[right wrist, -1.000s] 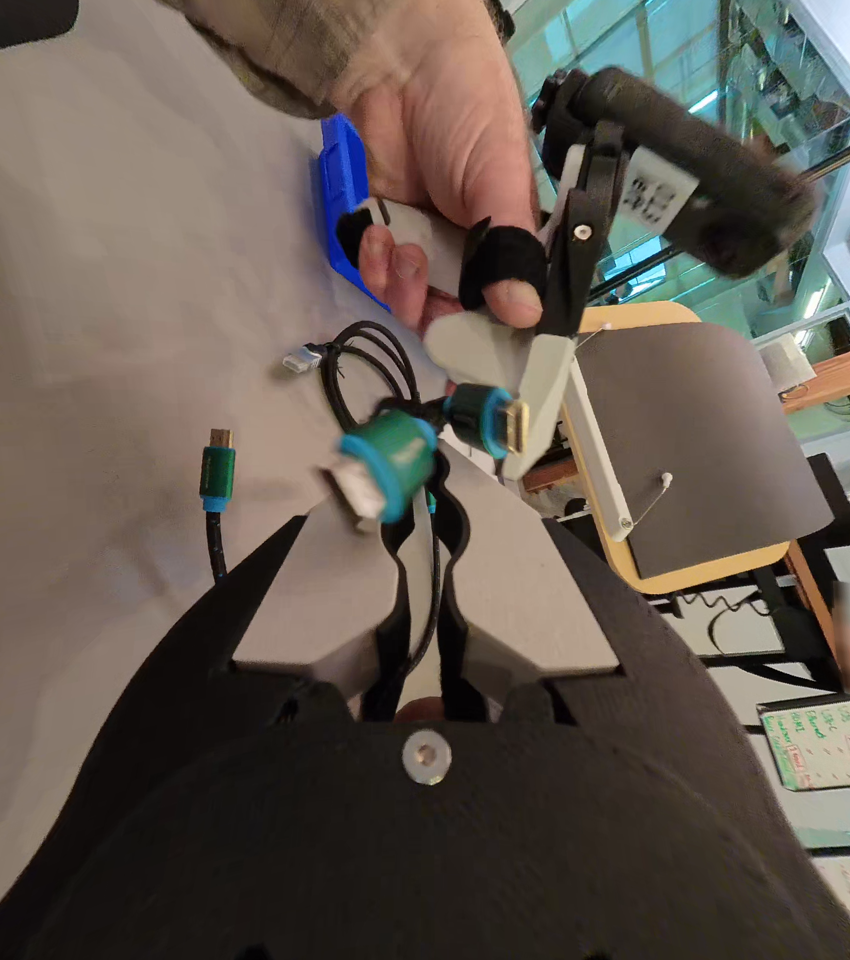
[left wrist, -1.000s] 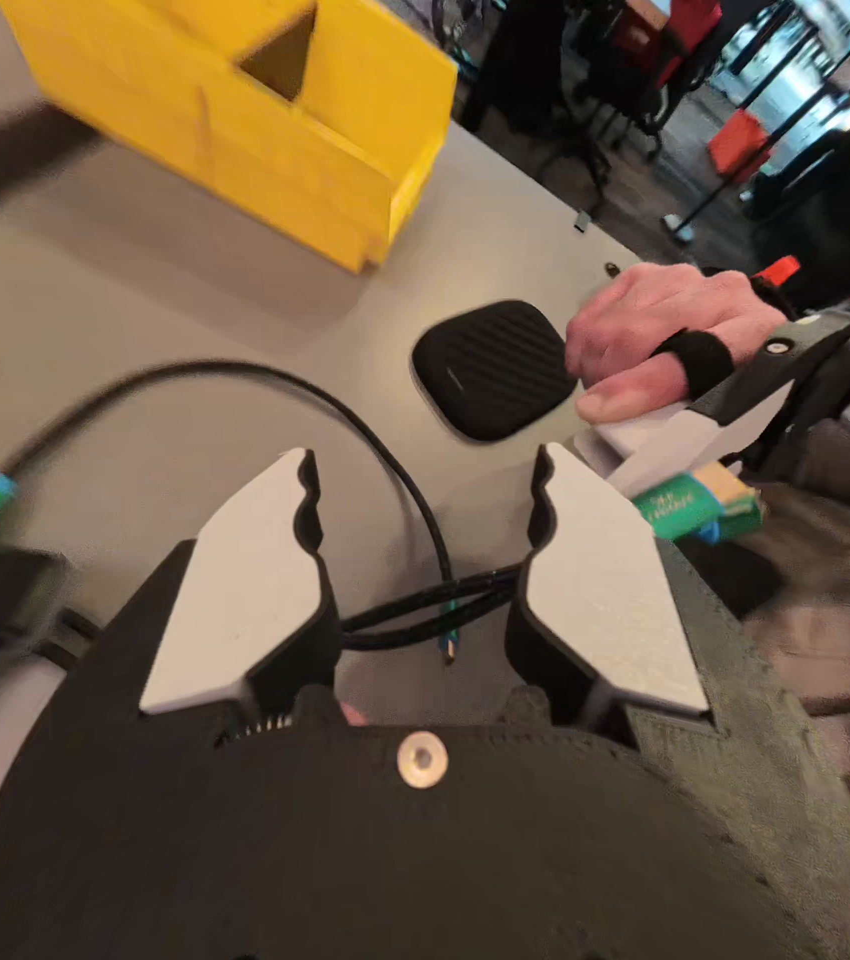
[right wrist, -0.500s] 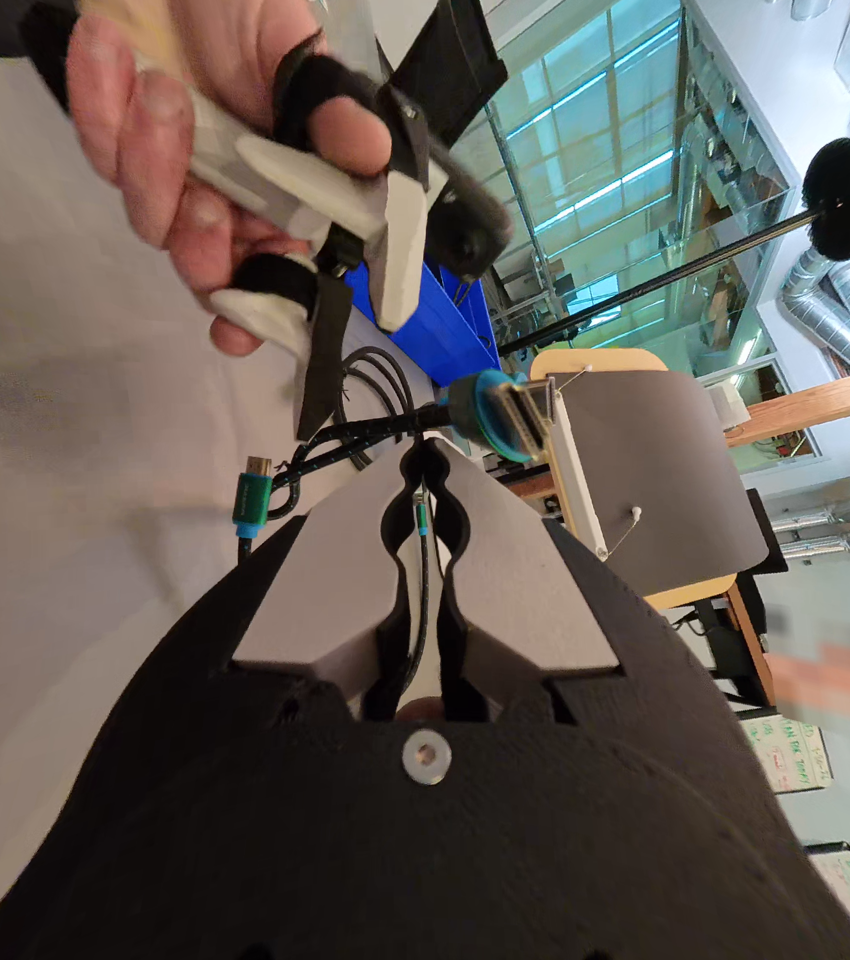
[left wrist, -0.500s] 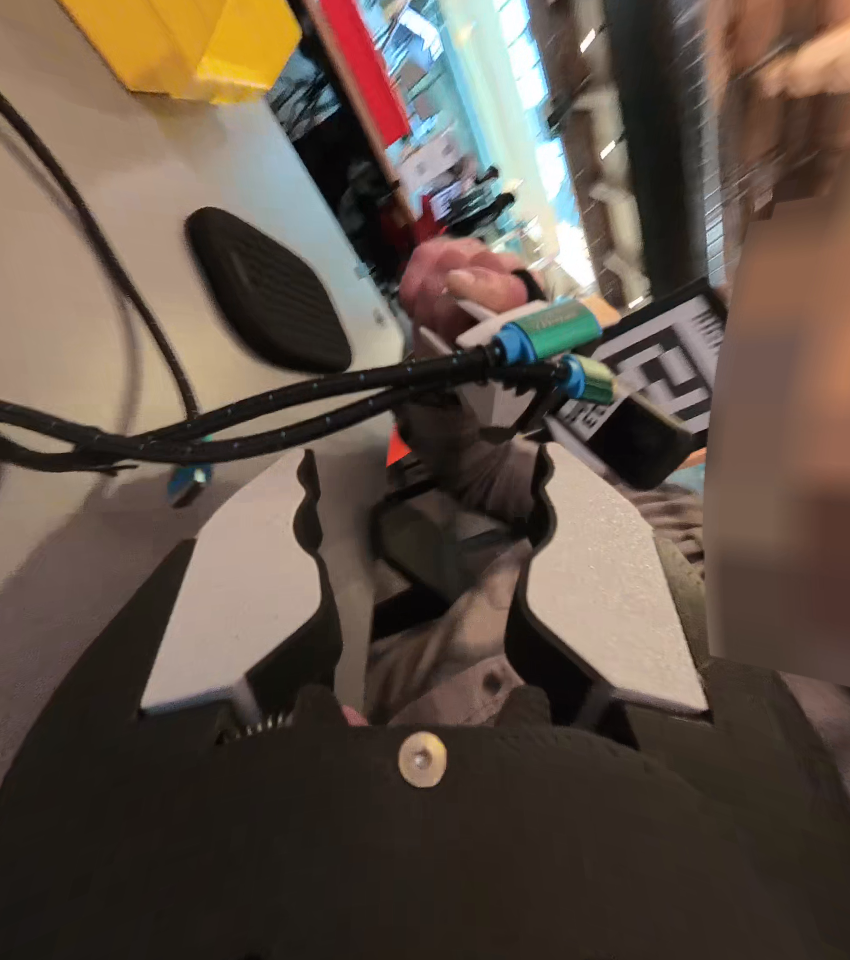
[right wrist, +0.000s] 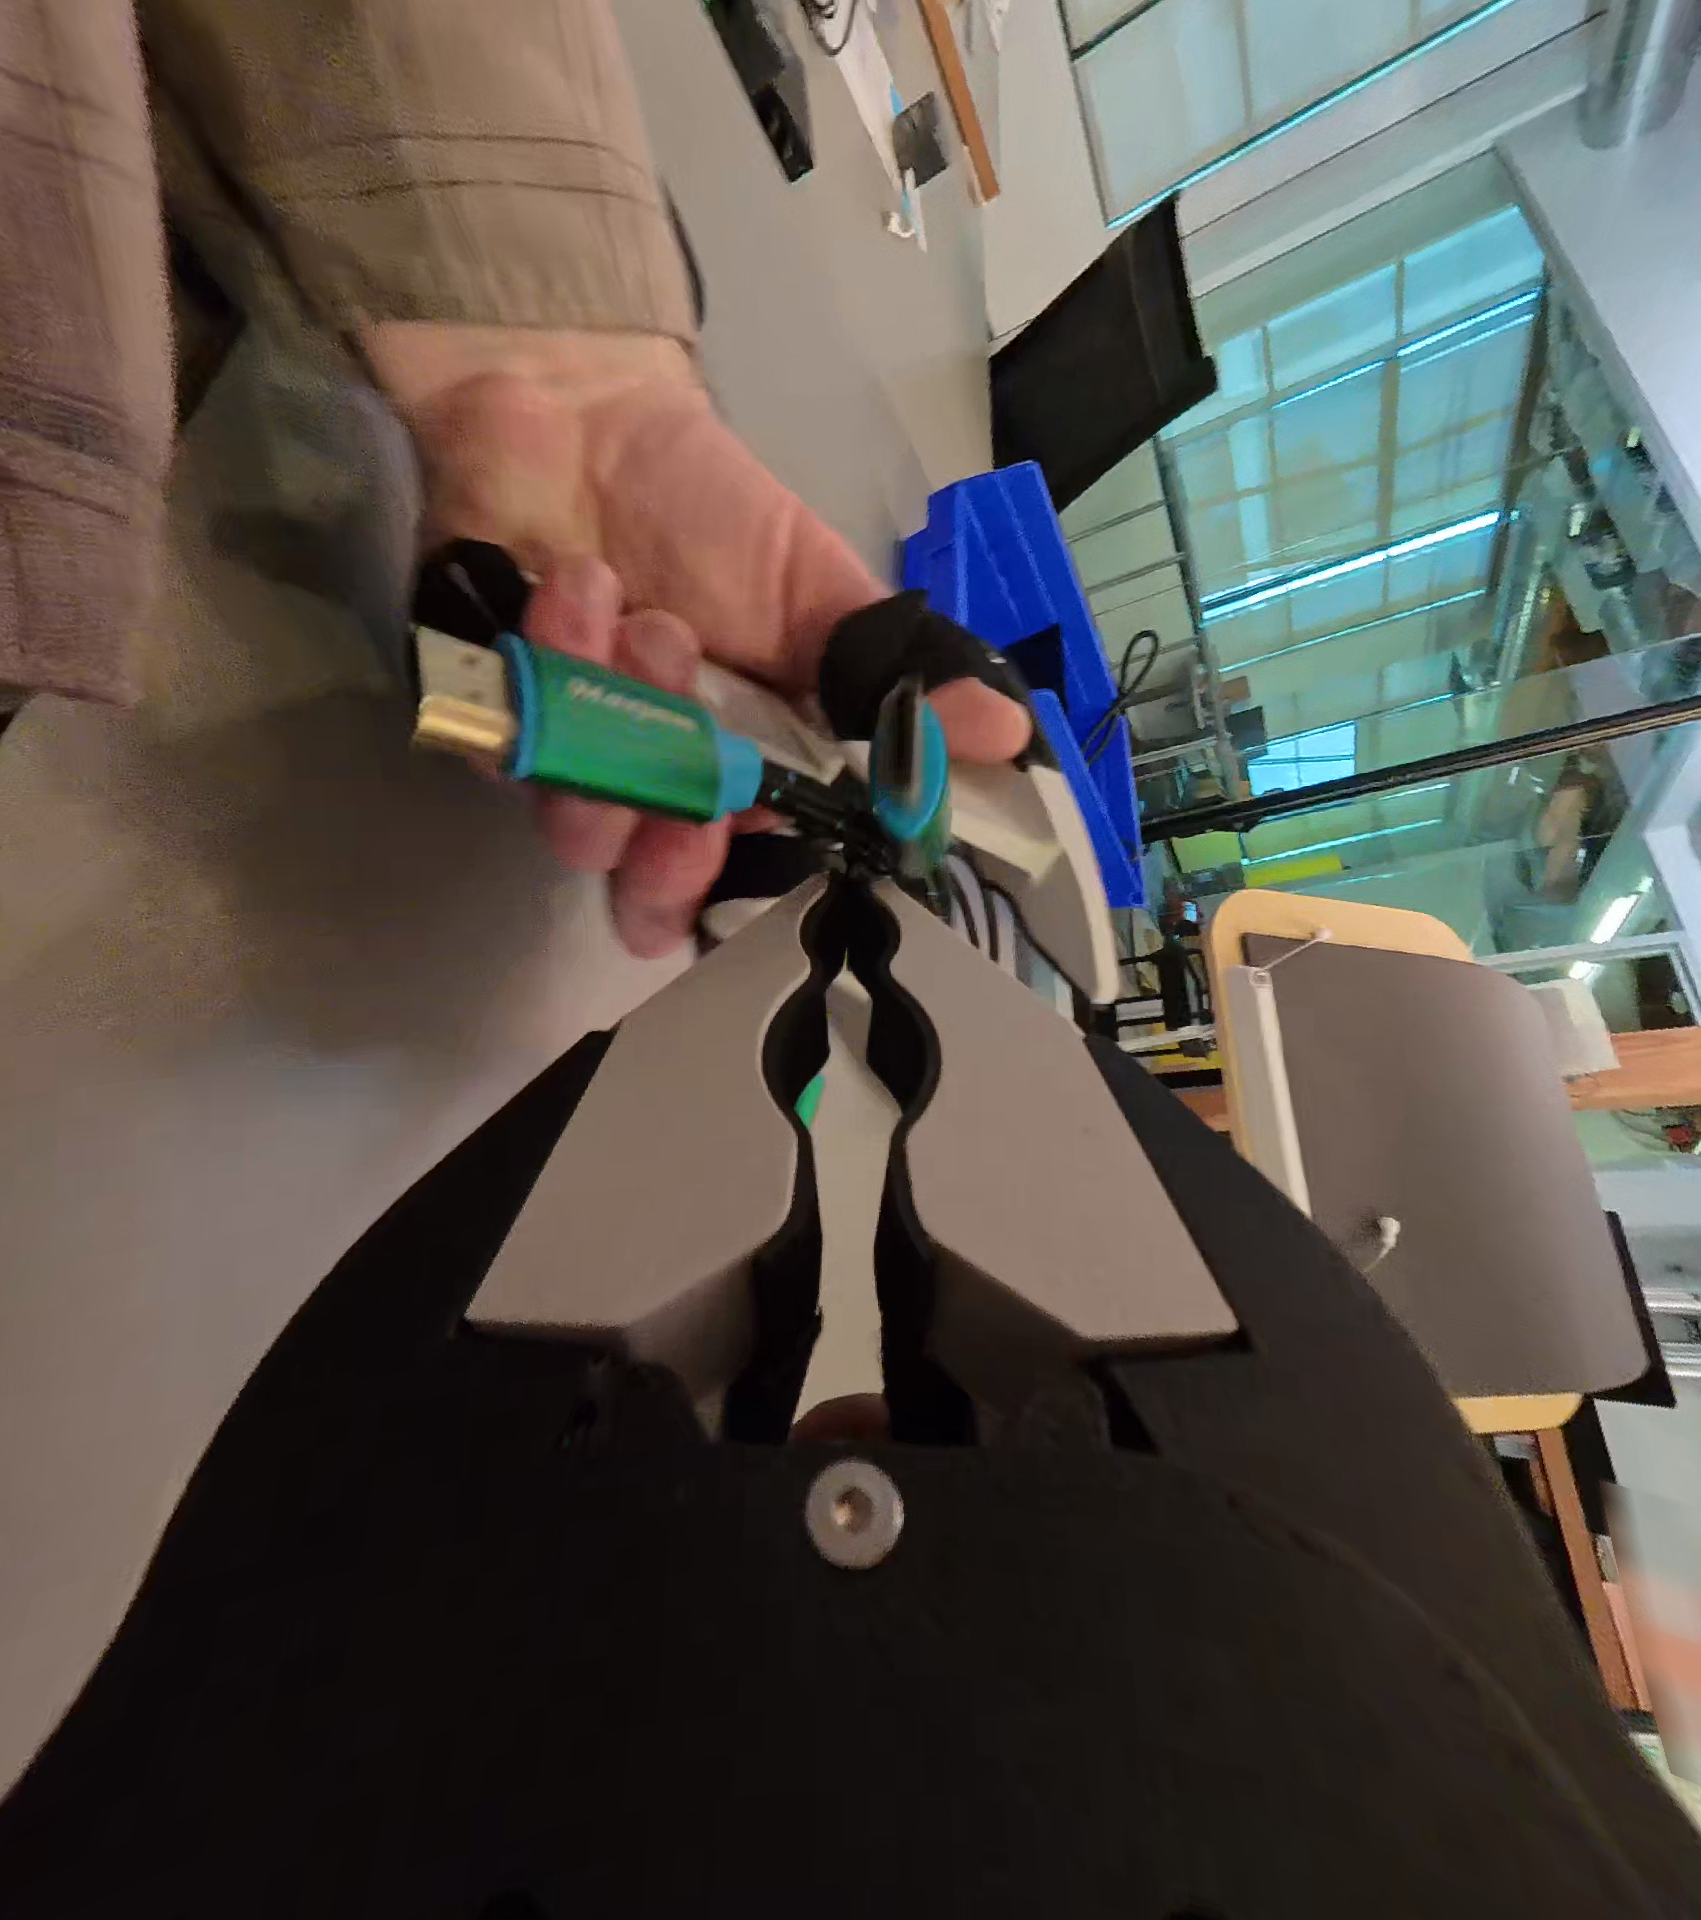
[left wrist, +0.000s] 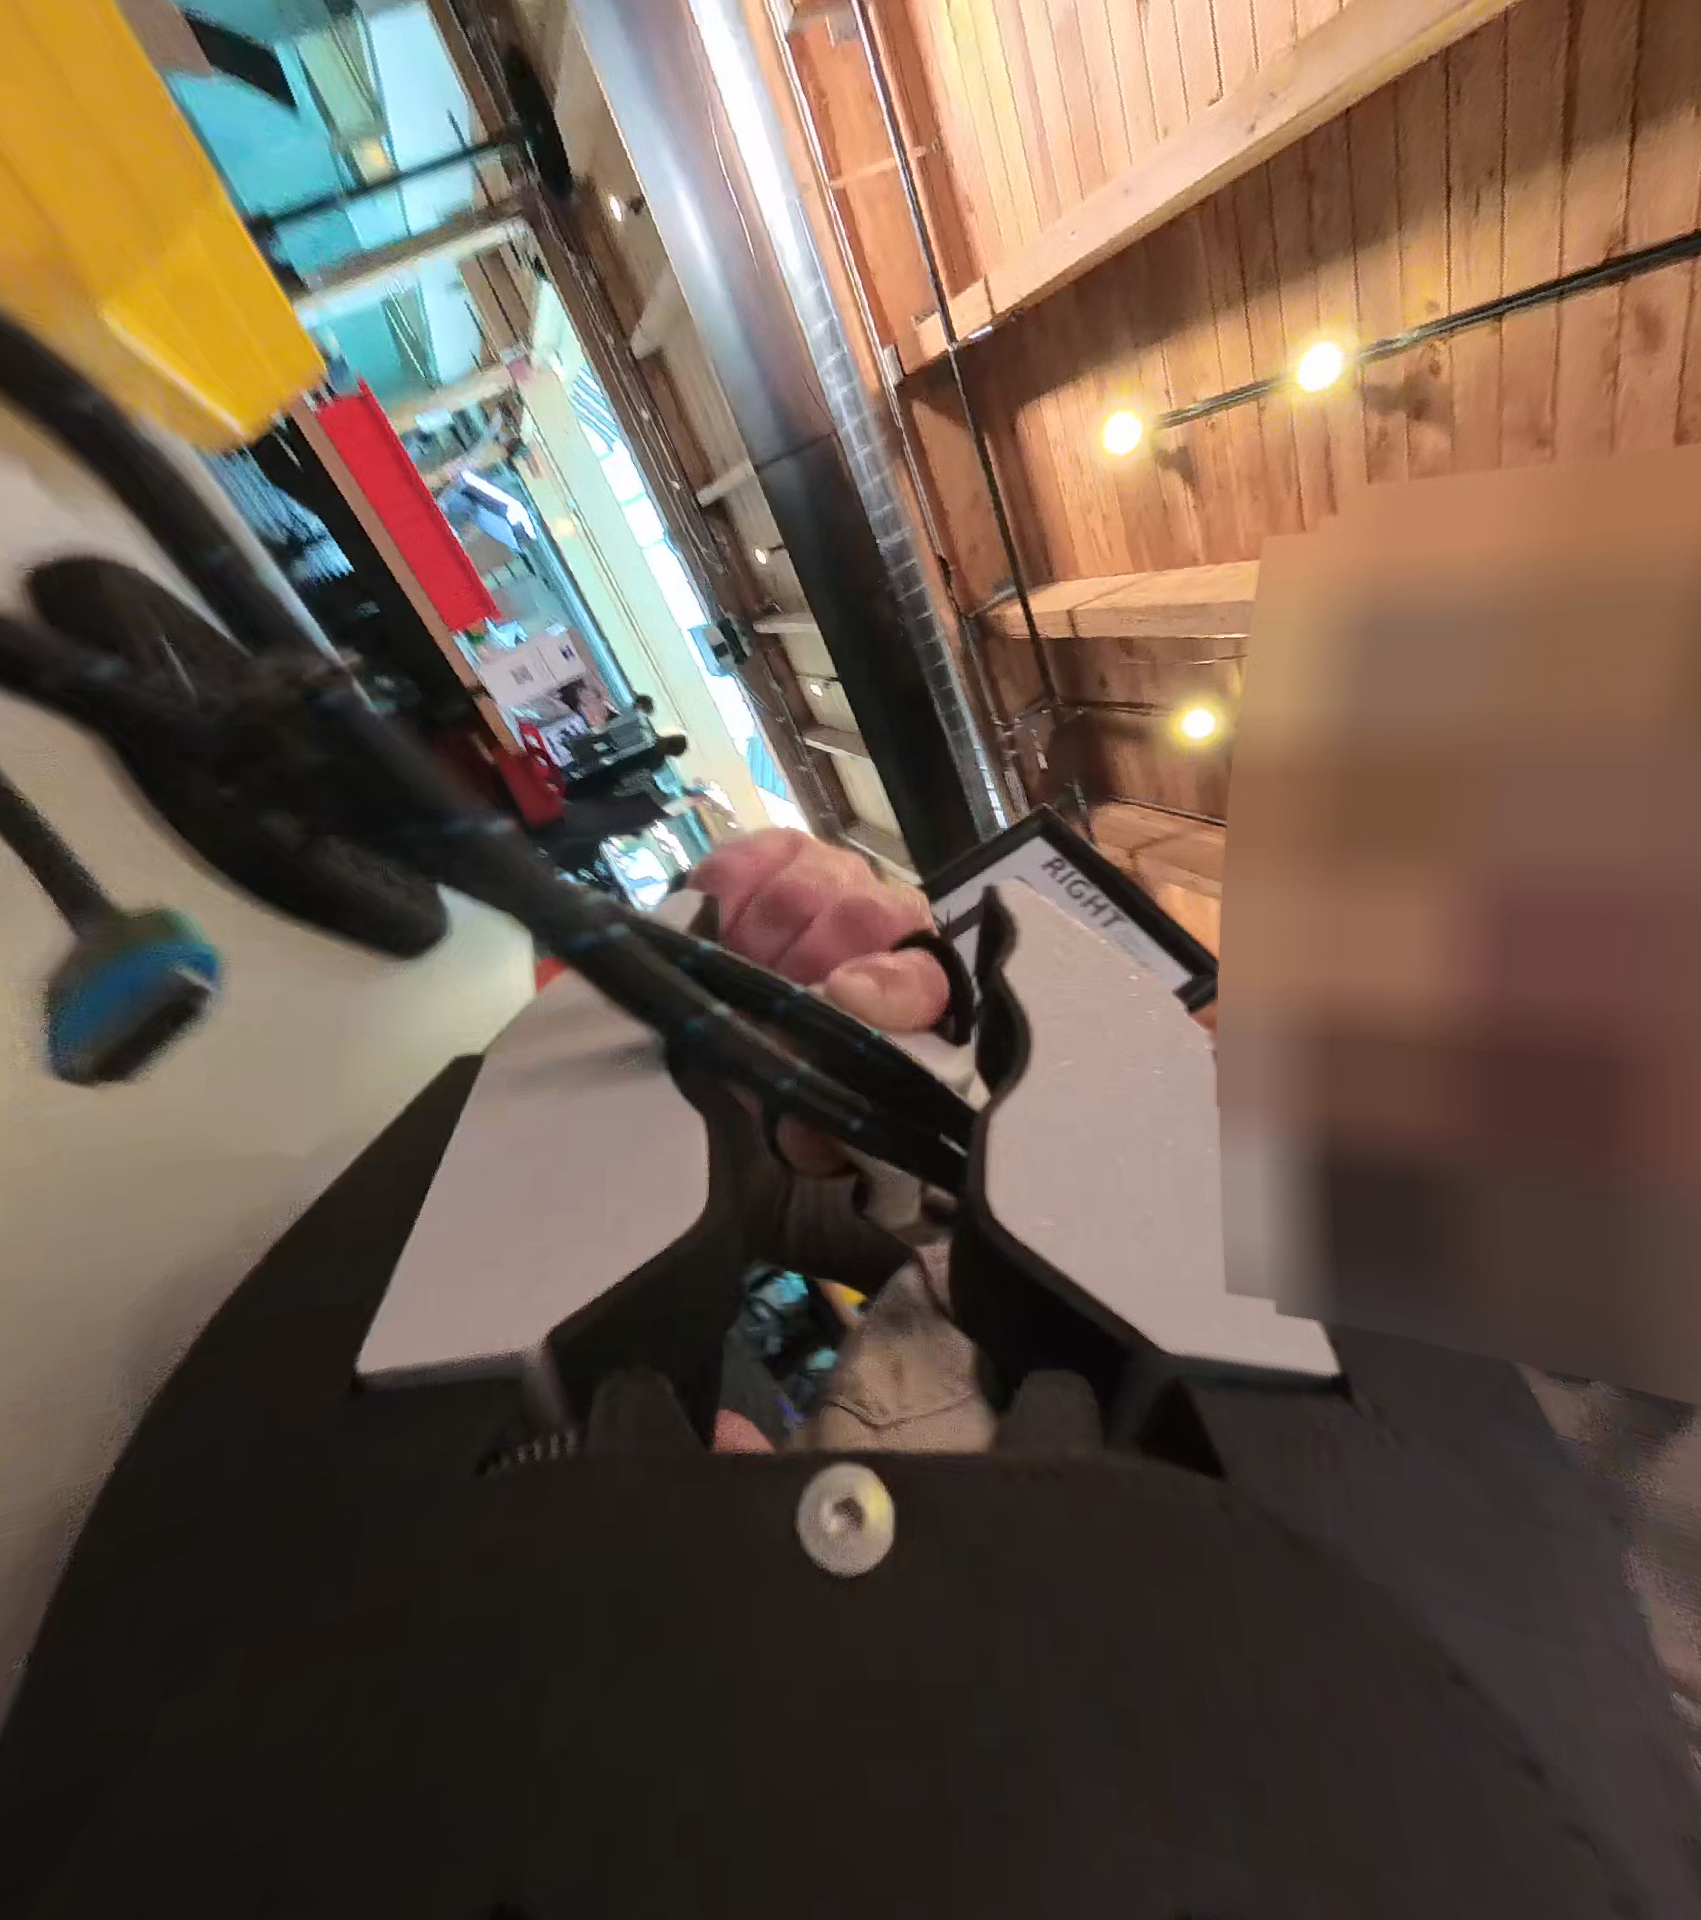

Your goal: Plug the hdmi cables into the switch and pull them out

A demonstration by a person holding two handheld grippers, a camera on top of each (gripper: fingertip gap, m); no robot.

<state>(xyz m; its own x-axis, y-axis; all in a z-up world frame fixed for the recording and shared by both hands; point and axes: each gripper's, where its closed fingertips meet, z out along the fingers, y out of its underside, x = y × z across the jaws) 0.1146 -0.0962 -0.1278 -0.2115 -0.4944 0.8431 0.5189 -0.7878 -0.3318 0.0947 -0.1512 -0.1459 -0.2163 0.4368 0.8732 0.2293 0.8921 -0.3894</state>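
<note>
Right claw (right wrist: 851, 914) pinched on the cables (right wrist: 815, 805); left claw (left wrist: 830, 1049) gapes around them. Separate one plug (right wrist: 607, 738) before closing.

Support surface: pale grey table (right wrist: 202, 1039), matte, seen edge-on and tilted in both wrist views.
On it, left wrist view: yellow bin (left wrist: 67, 208) at far end; black ribbed pad (left wrist: 202, 748) lying flat, partly behind blurred cable.
On it, right wrist view: blue bin (right wrist: 1022, 613) near far edge, behind hand; small dark items further back, too small to identify.
</note>
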